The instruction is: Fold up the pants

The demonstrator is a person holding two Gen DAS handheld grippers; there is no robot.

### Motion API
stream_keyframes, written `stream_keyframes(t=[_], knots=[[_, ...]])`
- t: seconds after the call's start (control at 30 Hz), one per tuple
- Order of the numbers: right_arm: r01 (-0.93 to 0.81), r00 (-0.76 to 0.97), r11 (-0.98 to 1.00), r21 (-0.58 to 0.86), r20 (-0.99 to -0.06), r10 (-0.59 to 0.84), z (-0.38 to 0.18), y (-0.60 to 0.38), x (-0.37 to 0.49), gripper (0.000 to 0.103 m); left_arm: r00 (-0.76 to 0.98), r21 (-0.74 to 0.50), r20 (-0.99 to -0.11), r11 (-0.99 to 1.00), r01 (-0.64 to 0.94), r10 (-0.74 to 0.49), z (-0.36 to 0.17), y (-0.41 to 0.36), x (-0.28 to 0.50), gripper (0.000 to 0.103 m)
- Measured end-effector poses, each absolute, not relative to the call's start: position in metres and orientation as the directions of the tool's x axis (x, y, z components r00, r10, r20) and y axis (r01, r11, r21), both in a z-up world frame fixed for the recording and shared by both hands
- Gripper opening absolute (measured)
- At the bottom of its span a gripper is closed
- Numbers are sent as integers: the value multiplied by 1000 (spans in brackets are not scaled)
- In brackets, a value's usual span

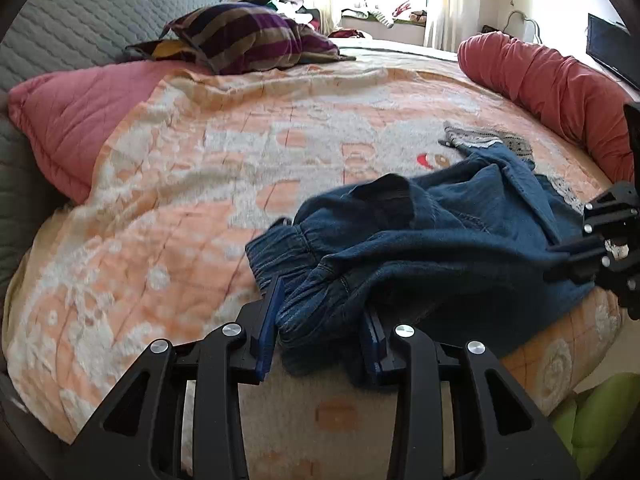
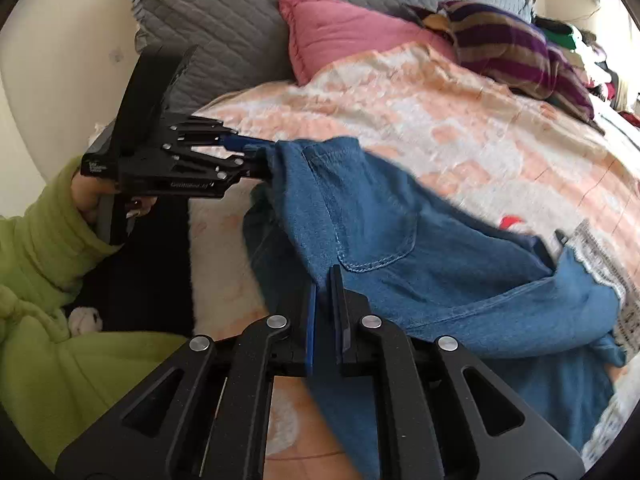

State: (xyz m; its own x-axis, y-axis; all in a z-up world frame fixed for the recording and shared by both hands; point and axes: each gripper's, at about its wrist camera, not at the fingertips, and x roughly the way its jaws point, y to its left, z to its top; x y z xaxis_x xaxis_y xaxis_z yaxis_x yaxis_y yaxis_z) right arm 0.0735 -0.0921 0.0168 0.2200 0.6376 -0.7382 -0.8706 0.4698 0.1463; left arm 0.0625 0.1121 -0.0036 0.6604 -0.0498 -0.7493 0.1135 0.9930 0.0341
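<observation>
Blue denim pants [image 1: 440,240] lie bunched on the orange-and-white bedspread [image 1: 200,184] near the bed's front edge. My left gripper [image 1: 324,320] has its jaws around the elastic waistband, shut on it; it also shows at the left of the right wrist view [image 2: 256,160], gripping a corner of the pants [image 2: 400,248]. My right gripper [image 2: 326,308] is shut on a fold of the denim at the near edge; it shows at the right edge of the left wrist view [image 1: 576,256]. The pants hang stretched between the two grippers. White lace trim [image 2: 596,248] shows at the leg ends.
A pink quilted pillow [image 1: 72,120], a striped purple pillow [image 1: 248,36] and a grey quilted headboard cushion [image 1: 80,16] lie at the bed's far left. A red rolled bolster [image 1: 552,88] runs along the right. The person's green sleeve [image 2: 48,248] is at left.
</observation>
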Motion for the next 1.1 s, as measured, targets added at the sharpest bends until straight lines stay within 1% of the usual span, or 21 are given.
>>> stream_keyframes(t=[0.13,0.2,0.23,0.37,0.43,0.5,0.57,0.6,0.63,0.67,0.73,0.87,0.93,1.03,1.1], knots=[[-878,188,454,152,-762,619,3,-84,63,2,641,49,-767,994,102,-28,-11,113,60,38],[-888,199,445,119,-773,603,-1,-81,58,2,638,55,-770,993,103,-24,-11,113,59,40],[-889,201,445,113,-775,599,-2,-82,56,2,637,53,-770,993,104,-26,-11,114,58,42],[-881,190,454,132,-780,596,-9,-84,57,3,618,42,-786,994,103,-31,-13,122,50,59],[-883,185,449,136,-779,600,-11,-83,56,3,608,12,-793,996,92,-47,-14,130,45,61],[-882,185,450,137,-779,599,-12,-82,56,5,600,-21,-798,997,70,-59,-15,138,39,61],[-879,184,454,143,-778,600,-14,-81,56,5,602,-10,-798,999,31,-26,-12,145,32,60],[-878,182,456,147,-779,601,-14,-81,56,5,606,-4,-795,1000,12,-11,-9,148,29,58],[-878,182,456,147,-778,601,-15,-80,56,5,614,-8,-789,1000,-3,-5,-5,151,25,55],[-879,183,454,144,-778,601,-16,-80,55,5,629,-27,-777,1000,-15,-12,2,153,21,47],[-884,174,444,148,-777,605,-17,-79,52,7,652,-60,-757,998,-20,-33,14,151,18,39],[-887,165,436,153,-777,608,-17,-76,49,7,695,-84,-714,996,41,-89,38,122,29,39],[-887,162,435,155,-777,608,-17,-77,48,7,686,-98,-715,991,95,-137,39,102,43,39],[-887,145,429,172,-777,613,-17,-79,46,11,648,-62,-751,991,123,-127,23,80,59,37],[-892,135,415,180,-770,624,-13,-83,43,13,601,-46,-791,990,136,-119,2,72,64,37]])
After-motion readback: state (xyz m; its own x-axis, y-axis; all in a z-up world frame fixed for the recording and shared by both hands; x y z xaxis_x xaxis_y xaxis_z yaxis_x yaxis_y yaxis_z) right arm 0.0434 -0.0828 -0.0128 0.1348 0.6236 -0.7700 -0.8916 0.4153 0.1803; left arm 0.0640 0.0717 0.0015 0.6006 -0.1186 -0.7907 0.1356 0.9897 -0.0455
